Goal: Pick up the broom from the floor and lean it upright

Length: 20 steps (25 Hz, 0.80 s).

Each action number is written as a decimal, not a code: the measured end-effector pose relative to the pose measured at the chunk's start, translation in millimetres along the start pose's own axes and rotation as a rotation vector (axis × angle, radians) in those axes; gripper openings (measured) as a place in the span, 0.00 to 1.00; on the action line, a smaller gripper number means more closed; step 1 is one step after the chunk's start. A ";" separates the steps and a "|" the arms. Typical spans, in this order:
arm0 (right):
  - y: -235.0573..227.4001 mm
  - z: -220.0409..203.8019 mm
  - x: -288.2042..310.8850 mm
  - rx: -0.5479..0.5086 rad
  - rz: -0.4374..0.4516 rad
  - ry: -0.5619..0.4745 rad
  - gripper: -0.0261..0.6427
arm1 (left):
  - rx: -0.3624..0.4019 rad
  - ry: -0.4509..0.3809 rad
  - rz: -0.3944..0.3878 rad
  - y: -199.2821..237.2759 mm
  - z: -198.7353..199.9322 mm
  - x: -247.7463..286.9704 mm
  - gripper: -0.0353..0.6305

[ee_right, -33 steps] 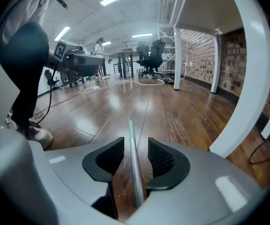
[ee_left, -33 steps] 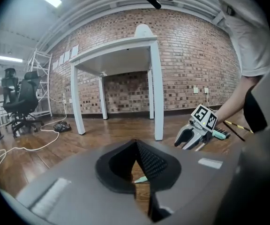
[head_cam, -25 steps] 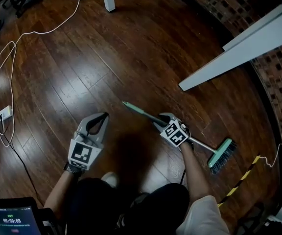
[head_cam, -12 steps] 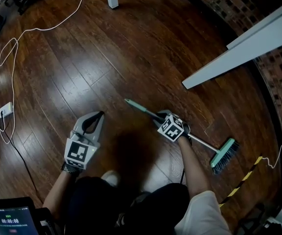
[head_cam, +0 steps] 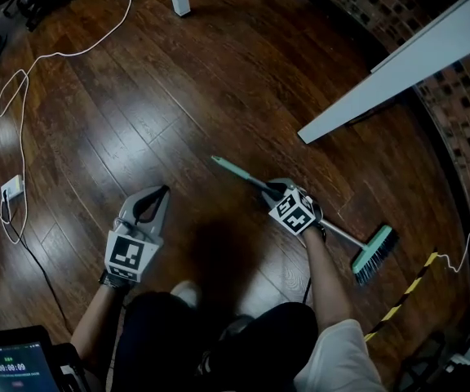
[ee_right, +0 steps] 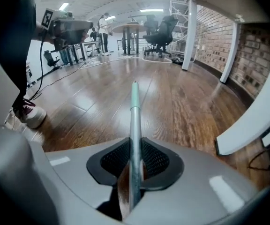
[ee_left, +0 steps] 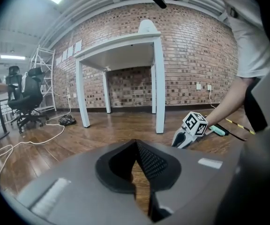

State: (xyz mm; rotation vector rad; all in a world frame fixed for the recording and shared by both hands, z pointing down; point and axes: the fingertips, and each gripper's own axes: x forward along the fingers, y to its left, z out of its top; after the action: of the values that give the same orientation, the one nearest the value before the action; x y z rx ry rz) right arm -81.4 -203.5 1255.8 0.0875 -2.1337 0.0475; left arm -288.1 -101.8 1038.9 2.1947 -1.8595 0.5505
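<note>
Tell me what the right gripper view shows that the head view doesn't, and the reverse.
Only the right gripper view: the right hand-held gripper's jaws, which have just been closing, with their pads on the broom handle from both sides; also a round table far across the room.
Only the head view: the broom head lying on the floor, the white cable and the yellow-black tape.
Both: the broom handle with its mint-green end, the wooden floor, and the left hand-held gripper, away from the broom.
</note>
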 end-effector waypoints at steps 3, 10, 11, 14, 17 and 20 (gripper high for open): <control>-12.9 16.2 -43.5 0.006 -0.094 -0.045 0.18 | -0.010 -0.010 0.000 1.1 25.2 -5.6 0.06; -22.1 56.2 -222.7 0.032 -0.326 -0.118 0.18 | -0.009 0.016 -0.052 -10.7 156.1 -49.1 0.06; -21.9 57.0 -251.3 0.039 -0.359 -0.112 0.18 | -0.009 0.019 -0.066 -13.9 180.2 -59.1 0.06; -22.4 51.8 -330.1 0.091 -0.461 -0.080 0.17 | -0.004 0.028 -0.132 -21.8 249.4 -82.4 0.06; -25.6 43.5 -394.5 0.185 -0.529 -0.044 0.17 | -0.038 0.048 -0.211 -29.2 305.7 -98.4 0.06; -36.7 40.7 -448.4 0.285 -0.574 -0.032 0.17 | -0.104 0.043 -0.268 -31.3 356.5 -104.5 0.06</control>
State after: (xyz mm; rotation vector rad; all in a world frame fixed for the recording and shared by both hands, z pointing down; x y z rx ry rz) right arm 126.3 -223.1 855.2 0.8640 -2.0462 0.0114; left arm -219.8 -142.6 674.6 2.2924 -1.5029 0.4349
